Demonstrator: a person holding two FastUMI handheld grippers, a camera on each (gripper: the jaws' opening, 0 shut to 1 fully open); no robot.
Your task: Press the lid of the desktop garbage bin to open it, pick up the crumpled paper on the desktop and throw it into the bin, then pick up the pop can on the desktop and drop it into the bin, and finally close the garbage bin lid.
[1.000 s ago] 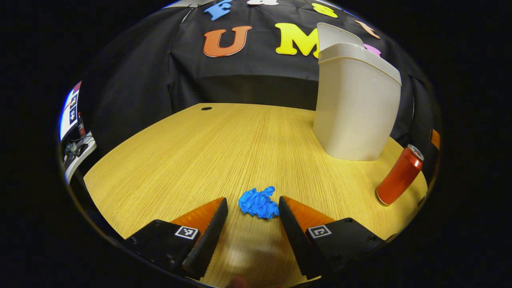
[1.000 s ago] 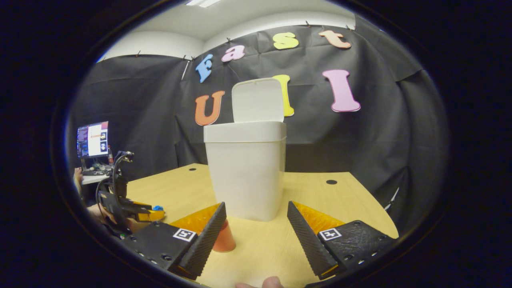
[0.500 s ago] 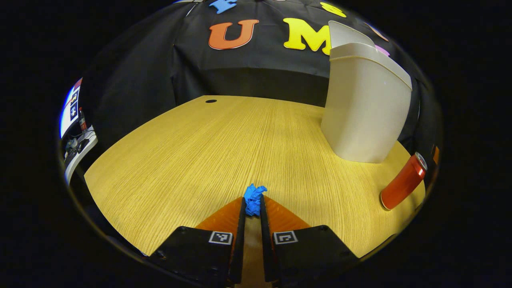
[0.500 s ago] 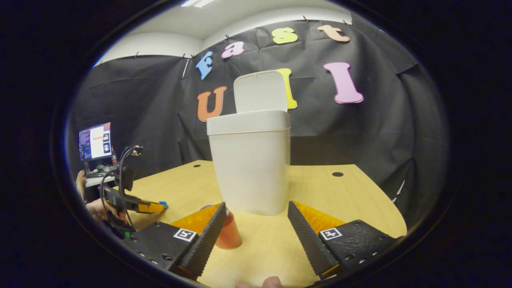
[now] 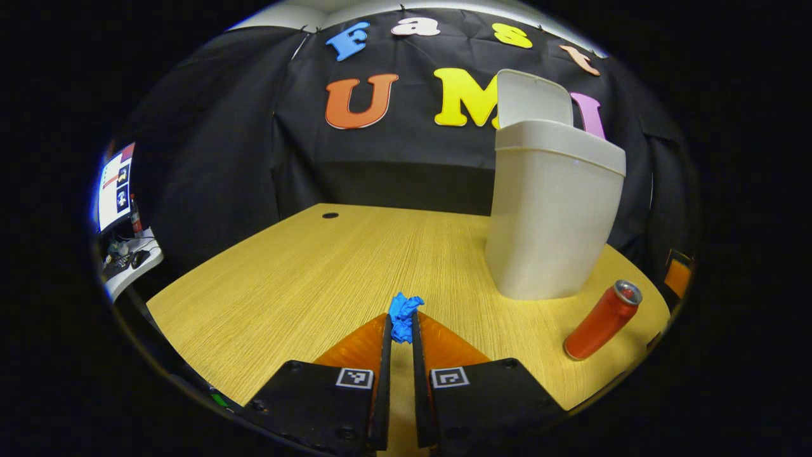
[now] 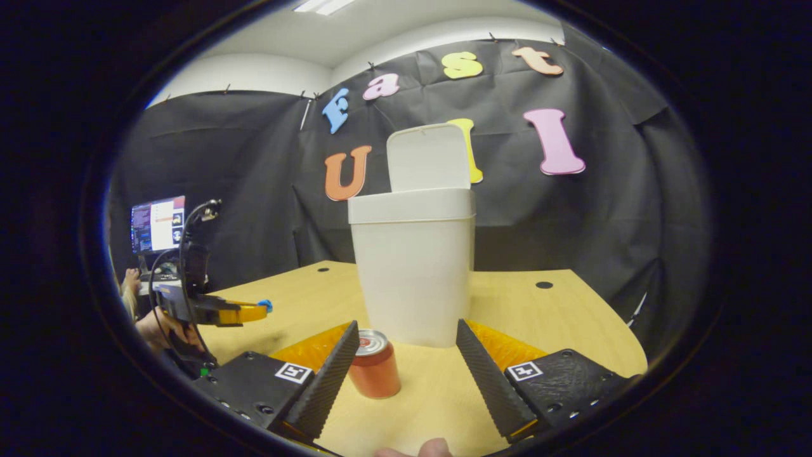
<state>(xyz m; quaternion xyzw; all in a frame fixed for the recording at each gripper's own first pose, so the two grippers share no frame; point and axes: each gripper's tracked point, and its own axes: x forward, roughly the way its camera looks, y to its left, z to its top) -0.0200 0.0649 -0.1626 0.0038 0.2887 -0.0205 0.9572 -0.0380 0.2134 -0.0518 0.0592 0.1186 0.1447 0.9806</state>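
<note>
1. Left gripper (image 5: pixel 400 327) jaws clamp the blue crumpled paper (image 5: pixel 402 312), lower centre, above the wooden tabletop (image 5: pixel 304 285).
2. Right gripper (image 6: pixel 406 368) jaws stand apart; the red can (image 6: pixel 374 372) sits between them.
3. The white bin (image 6: pixel 415 266), lid (image 6: pixel 430 157) raised, stands mid-frame before black cloth.

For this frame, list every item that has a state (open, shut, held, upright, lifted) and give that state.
bin lid: open, standing up behind the rim.
garbage bin: upright on the desktop.
crumpled paper: pinched between the left gripper's fingers, lifted off the desktop in the right gripper view.
left gripper: shut on the crumpled paper.
pop can: upright on the desktop, not held.
right gripper: open, the can near its left finger.
monitor: switched on.
</note>
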